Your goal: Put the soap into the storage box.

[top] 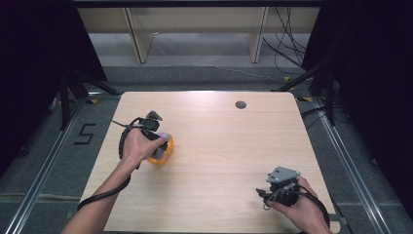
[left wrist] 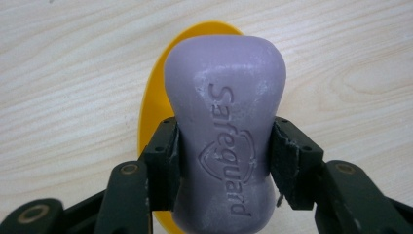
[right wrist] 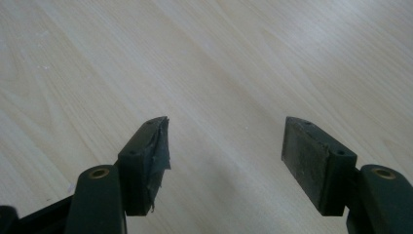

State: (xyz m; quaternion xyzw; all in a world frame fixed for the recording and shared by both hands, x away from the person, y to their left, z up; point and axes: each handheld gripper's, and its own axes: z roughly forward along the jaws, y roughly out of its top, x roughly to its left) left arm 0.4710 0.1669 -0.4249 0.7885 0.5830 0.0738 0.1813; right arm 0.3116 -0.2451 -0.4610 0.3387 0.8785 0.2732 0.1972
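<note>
Your table [top: 219, 161] is a pale wood top, and it has a small round hole [top: 240, 104] near its far edge, at about 12 o'clock from the middle.

Your left hand [top: 138, 146] sits at about 9 o'clock from the table's middle, a little toward the far side. It carries the left claw [left wrist: 225, 146], which points down at the tabletop. Your right hand [top: 298, 202] rests near the table's near right corner, at about 4 o'clock from the middle and well apart from the left. It carries the right claw [right wrist: 225, 146], with a grey three-cornered plate [top: 283, 174] on top.

The dish [left wrist: 151, 112] is yellow and oval. It lies on the table right under your left hand, and in the high view it peeks out at the hand's 3 o'clock side.

The soap [left wrist: 224, 122] is a lilac bar with a narrow waist and a brand name pressed into its face. Your left claw is clamped on it, one pad on each side of the waist. In the left gripper view the bar sits over the dish, covering most of it; whether it touches the dish you cannot tell from here.

Your right claw stands wide, with bare wood between the pads. The left-hand pad [right wrist: 157, 161] in that view has a ragged, peeling lining.
</note>
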